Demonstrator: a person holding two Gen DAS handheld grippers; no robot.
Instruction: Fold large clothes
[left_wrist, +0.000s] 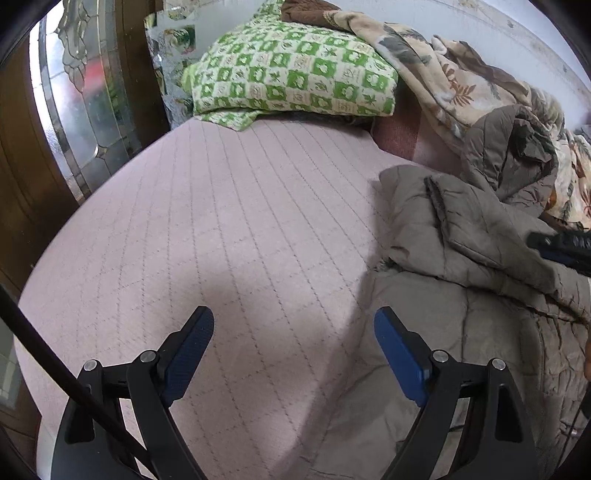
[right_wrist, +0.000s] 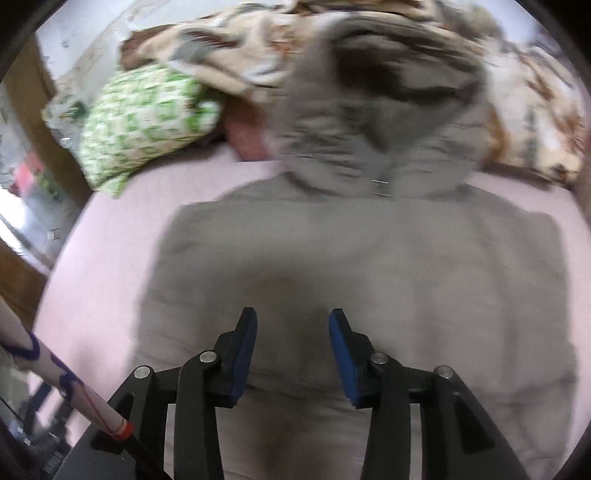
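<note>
Blur and cut-offs

The right wrist view is smeared; the jacket's hood (right_wrist: 384, 110) shows no detail, its hem cut off.

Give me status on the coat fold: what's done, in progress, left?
Done: the grey coat lies spread on the pink bed cover, hood toward the pillow, and one side looks turned in over the body. In hand: nothing; the left gripper and right gripper are both open and empty. Left: the remaining folds; the hood isn't tucked in.

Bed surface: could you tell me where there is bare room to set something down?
Free: the pink quilted sheet between the green pillow, the bed's left edge and the grey jacket. Crowded: the right side, under the jacket and floral blanket.
</note>
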